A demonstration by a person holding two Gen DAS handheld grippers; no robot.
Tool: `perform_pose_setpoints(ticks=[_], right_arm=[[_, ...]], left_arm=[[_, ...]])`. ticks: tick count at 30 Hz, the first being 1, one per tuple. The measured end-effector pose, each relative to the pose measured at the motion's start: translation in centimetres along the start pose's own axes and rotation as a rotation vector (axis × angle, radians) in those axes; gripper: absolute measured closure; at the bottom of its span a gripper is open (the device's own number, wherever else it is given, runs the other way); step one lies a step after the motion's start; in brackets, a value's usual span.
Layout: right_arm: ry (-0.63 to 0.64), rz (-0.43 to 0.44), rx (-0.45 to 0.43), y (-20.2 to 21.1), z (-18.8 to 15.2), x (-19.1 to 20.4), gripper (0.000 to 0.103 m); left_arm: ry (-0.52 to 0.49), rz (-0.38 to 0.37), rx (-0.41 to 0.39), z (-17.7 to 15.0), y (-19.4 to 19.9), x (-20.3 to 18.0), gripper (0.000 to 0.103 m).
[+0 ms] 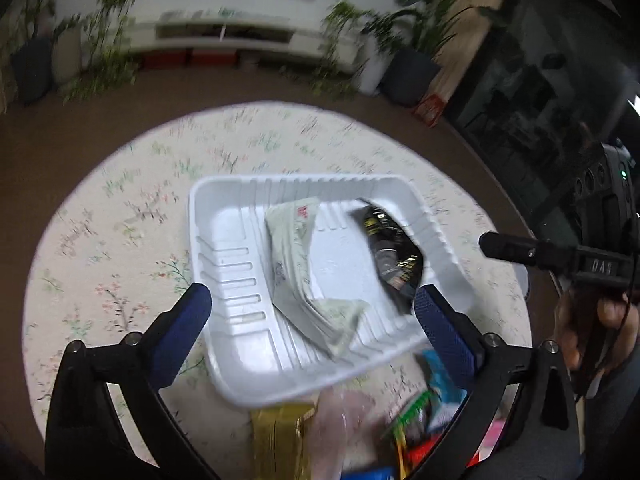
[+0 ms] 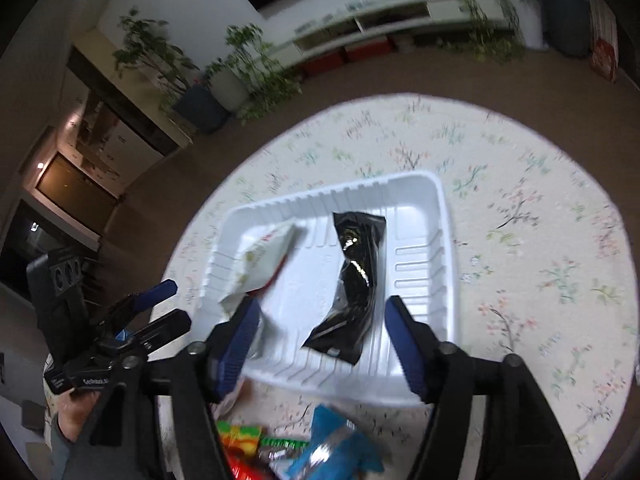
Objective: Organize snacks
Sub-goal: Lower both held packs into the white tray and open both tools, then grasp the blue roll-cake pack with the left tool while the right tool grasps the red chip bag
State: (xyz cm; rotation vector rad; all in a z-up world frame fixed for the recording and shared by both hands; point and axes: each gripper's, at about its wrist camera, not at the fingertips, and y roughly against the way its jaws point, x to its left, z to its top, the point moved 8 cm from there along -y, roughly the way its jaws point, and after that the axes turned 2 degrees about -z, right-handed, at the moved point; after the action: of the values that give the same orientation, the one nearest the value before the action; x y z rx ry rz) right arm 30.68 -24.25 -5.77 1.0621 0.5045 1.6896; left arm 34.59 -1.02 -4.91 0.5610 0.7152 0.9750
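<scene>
A white plastic tray (image 1: 228,248) (image 2: 424,248) sits on a round floral table. In it lie a pale green and white packet (image 1: 300,256) (image 2: 264,260) and a black packet (image 1: 390,256) (image 2: 354,284). My left gripper (image 1: 314,312) is open and empty, hovering over the tray's near edge; it also shows at the left of the right wrist view (image 2: 168,304). My right gripper (image 2: 320,344) is open and empty above the tray's near side, the black packet between its fingers; one of its fingers shows at the right of the left wrist view. Loose snacks lie at the near table edge: a gold packet (image 1: 280,440), a blue packet (image 2: 336,448), green and red ones (image 2: 256,444).
The floral tablecloth (image 2: 540,240) stretches wide around the tray. Beyond the table are brown floor, potted plants (image 1: 100,60) and a low white shelf (image 1: 224,32). A dark cabinet (image 1: 540,100) stands at the right.
</scene>
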Motion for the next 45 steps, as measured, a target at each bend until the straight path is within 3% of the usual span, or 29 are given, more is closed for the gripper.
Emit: perform_pose_setpoints(ticks=[3, 5, 8, 11, 13, 18, 27, 29, 31, 34, 37, 45], right_arm=[[0.052, 0.013, -0.115, 4.9, -2.2, 1.1, 0.021], [0.070, 0.000, -0.152, 7.1, -4.6, 1.7, 0.020], [0.057, 0.001, -0.163, 9.1, -8.8, 2.4, 0.020], [0.017, 0.028, -0.134, 9.2, -13.0, 3.3, 0.023], [0.013, 0.016, -0.086, 8.1, -15.3, 4.2, 0.029], [0.031, 0.002, 0.016, 5.1, -18.5, 6.4, 0.036], [0.024, -0.036, 0.084, 1.7, -18.6, 7.4, 0.037], [0.027, -0.046, 0.101, 0.8, -18.5, 7.5, 0.042], [0.032, -0.052, 0.115, 0.0, -18.6, 7.7, 0.055], [0.029, -0.034, 0.124, -0.4, -18.7, 7.6, 0.066], [0.020, -0.022, 0.108, 0.1, -18.8, 7.4, 0.070], [-0.037, 0.123, -0.052, 4.3, -17.3, 7.3, 0.071]], left_arm=[[-0.051, 0.051, -0.017, -2.8, 4.4, -1.3, 0.000], [-0.030, 0.083, -0.009, -5.7, 6.8, -1.8, 0.000], [0.046, 0.074, -0.060, -9.7, 9.7, -2.6, 0.000], [0.086, 0.056, -0.053, -14.0, 10.9, -3.6, 0.000], [0.107, 0.059, -0.049, -16.3, 11.2, -4.0, 0.000], [0.165, 0.066, 0.011, -20.6, 10.0, -3.6, 0.002], [0.128, 0.118, 0.010, -20.8, 9.2, -2.9, 0.002], [0.128, 0.120, 0.011, -20.7, 9.0, -2.7, 0.002], [0.113, 0.113, 0.011, -20.6, 8.8, -2.9, 0.002], [0.086, 0.104, 0.018, -20.6, 8.5, -3.5, 0.006], [0.075, 0.100, 0.032, -20.6, 8.2, -3.8, 0.023], [0.018, 0.117, 0.098, -20.0, 6.9, -5.1, 0.028]])
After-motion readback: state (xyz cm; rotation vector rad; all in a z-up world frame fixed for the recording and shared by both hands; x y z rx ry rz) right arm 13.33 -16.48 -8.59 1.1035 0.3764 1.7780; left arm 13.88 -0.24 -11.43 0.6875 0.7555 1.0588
